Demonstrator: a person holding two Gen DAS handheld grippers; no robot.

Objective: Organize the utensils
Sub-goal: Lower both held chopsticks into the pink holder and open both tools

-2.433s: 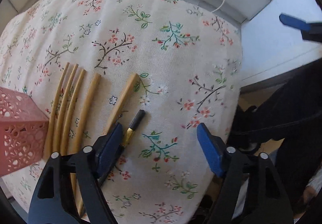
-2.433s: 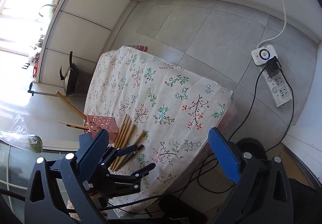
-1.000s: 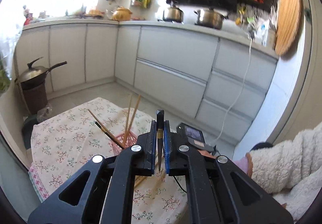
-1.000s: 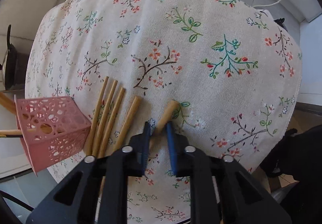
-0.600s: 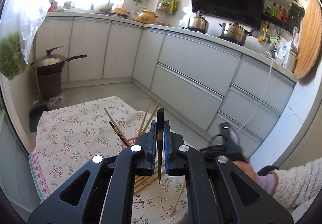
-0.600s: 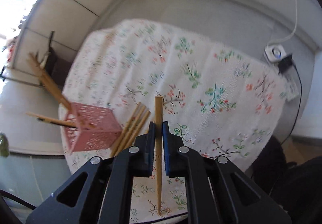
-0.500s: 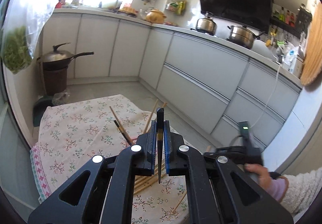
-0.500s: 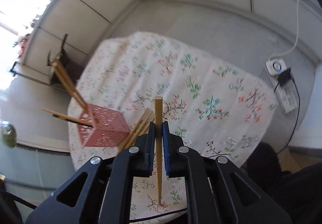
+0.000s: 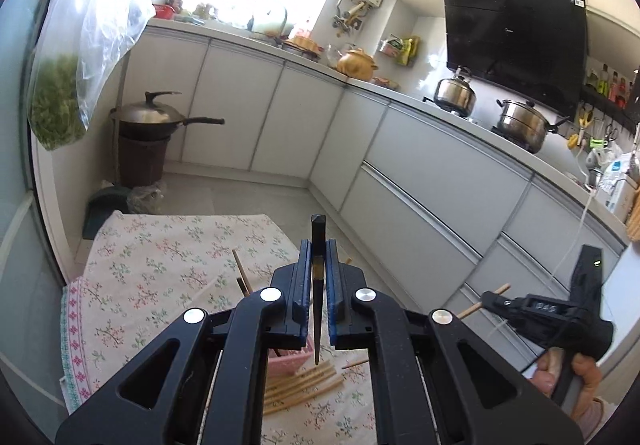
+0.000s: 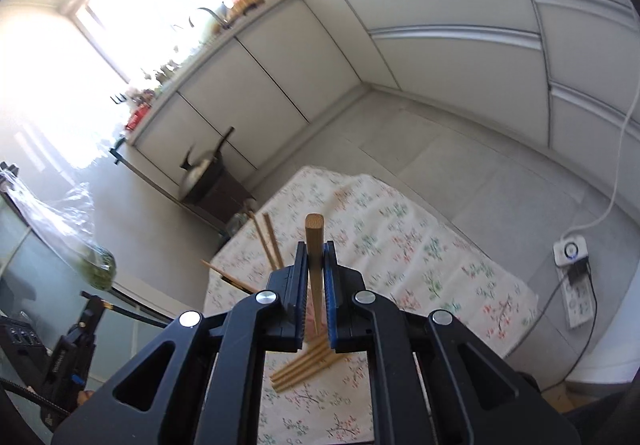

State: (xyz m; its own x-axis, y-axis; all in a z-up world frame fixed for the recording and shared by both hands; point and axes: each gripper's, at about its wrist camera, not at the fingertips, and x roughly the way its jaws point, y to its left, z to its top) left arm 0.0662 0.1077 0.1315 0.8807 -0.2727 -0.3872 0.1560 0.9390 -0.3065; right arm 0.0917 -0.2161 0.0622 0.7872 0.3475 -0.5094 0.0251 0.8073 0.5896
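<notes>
Nearest in the left wrist view, the left tool (image 9: 319,293) has its blue pads pressed together on a dark chopstick (image 9: 317,285), which stands roughly upright between them with its thin tip pointing down and its blunt black end above the pads. In the right wrist view the right tool (image 10: 315,295) is pinching a bamboo chopstick (image 10: 314,245) the same way, thick square end up. Both sticks are carried in the air above the bench (image 9: 160,277), which is covered by a floral cloth.

Just below the tools, four or so loose bamboo chopsticks (image 10: 308,363) lie side by side on the cloth, not yet collected. Beside them sits the pink perforated holder (image 9: 290,359), mostly hidden behind the left tool's pads; a few sticks (image 10: 267,243) already lean out of it at wide angles. Farther off, the right tool shows at the right edge of the left wrist view, held in a person's hand (image 9: 560,369), well apart from the left one.

The risk lies in the drop-off. Each stick is gripped at a single narrow spot, so it could pivot or slip between the pads as it tilts toward the holder. The holder looks light, and the sticks leaning in it may block the opening; a tip catching the lattice wall or a leaning stick could tip it over. With both tools loaded, heading for the same small opening together invites a collision.

Beyond the bench stand a covered wok (image 9: 154,117) on a dark bin and the kitchen cabinets.
</notes>
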